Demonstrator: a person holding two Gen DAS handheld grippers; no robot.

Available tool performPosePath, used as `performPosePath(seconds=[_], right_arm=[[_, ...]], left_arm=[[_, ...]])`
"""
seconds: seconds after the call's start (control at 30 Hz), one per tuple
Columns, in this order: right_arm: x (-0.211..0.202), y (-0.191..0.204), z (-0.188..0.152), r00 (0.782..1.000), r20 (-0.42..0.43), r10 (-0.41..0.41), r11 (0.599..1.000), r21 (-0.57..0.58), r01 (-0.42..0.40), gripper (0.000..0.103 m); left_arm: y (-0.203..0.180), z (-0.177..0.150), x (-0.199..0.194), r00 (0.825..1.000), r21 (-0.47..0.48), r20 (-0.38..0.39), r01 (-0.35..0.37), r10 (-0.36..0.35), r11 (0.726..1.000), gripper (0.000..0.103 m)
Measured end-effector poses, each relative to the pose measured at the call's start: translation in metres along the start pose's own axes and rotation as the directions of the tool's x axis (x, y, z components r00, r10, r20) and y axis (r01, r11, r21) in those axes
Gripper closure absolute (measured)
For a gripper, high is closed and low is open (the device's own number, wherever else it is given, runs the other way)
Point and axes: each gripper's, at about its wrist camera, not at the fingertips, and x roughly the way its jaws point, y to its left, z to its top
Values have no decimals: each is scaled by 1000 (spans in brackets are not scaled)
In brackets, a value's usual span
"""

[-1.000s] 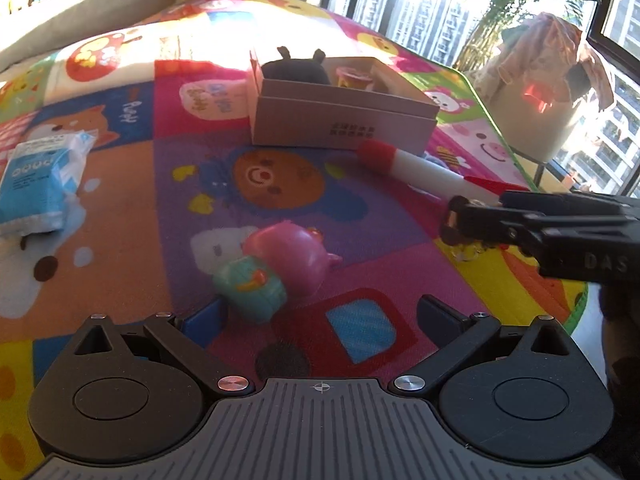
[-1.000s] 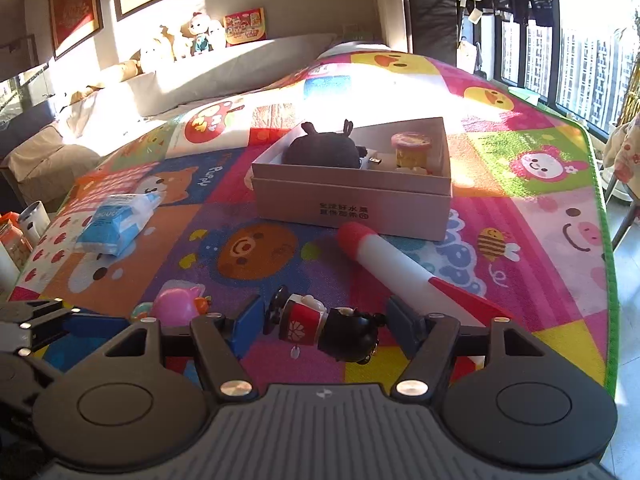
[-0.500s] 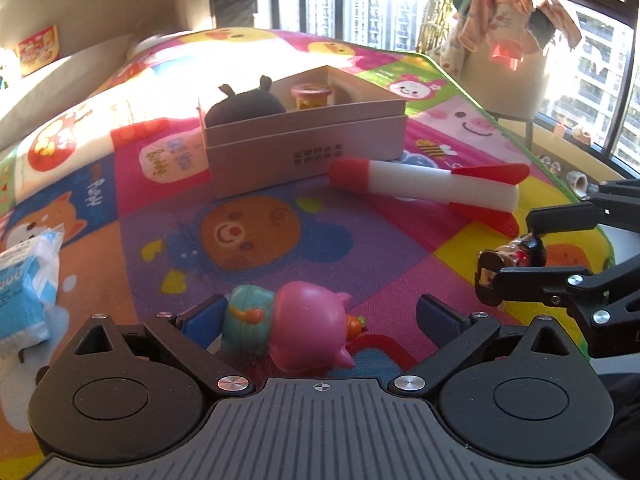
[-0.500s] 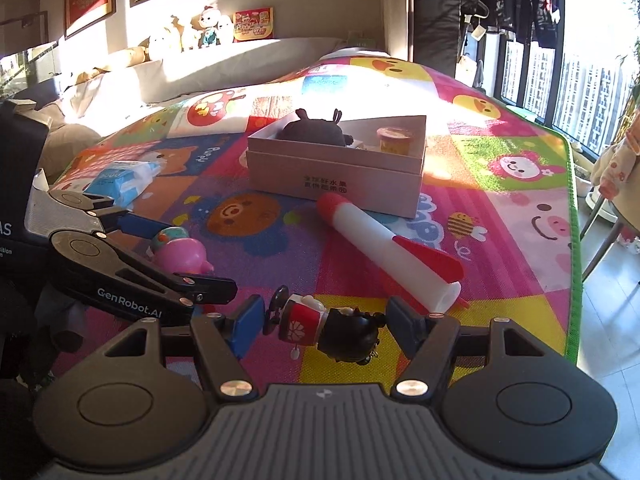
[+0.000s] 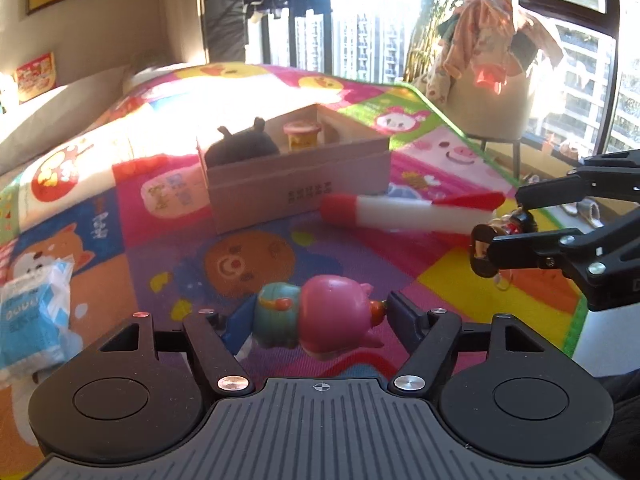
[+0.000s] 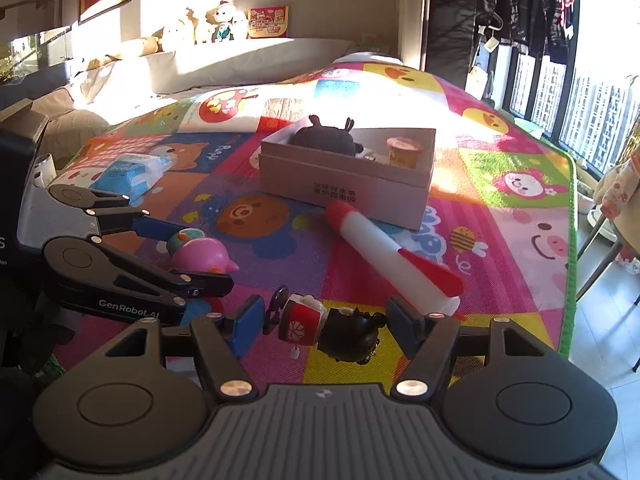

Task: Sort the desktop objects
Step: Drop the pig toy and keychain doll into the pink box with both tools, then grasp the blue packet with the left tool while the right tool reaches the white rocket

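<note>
A pink pig toy (image 5: 332, 320) with a teal end lies crosswise between the blue pads of my left gripper (image 5: 316, 320). The jaws are closing and both pads touch its ends. From the right wrist view the pig toy (image 6: 200, 254) sits inside the left gripper (image 6: 204, 258), just over the mat. My right gripper (image 6: 324, 324) is shut on a small black and red figure (image 6: 332, 328) with a key ring; the left wrist view shows this right gripper (image 5: 504, 224) at the right. The pink cardboard box (image 5: 296, 184) stands open beyond them.
Inside the box (image 6: 344, 188) are a black plush (image 6: 324, 138) and a yellow tub (image 6: 403, 151). A white and red toy rocket (image 6: 380, 248) lies in front of it. A blue tissue pack (image 6: 128, 170) lies at the left of the colourful play mat (image 6: 512, 216), whose green edge runs along the right.
The left jaws have narrowed onto the pig toy, which earlier lay loose on the mat ahead of them. The left gripper has rolled and risen a little. The right gripper keeps its figure.
</note>
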Motion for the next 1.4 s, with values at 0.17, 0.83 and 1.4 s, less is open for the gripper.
performPosePath(seconds=[0.17, 0.83, 1.4], right_arm=[[-30, -17, 46, 993, 118, -21, 999, -22, 24, 35], [65, -106, 188, 967, 235, -96, 968, 250, 35, 23], [111, -51, 40, 991, -127, 33, 993, 113, -18, 37]], left_arm=[[-1, 53, -35, 979, 64, 205, -23, 9, 998, 27], [64, 90, 74, 985, -103, 104, -126, 137, 987, 6], [71, -18, 10, 981, -222, -39, -194, 190, 956, 3]])
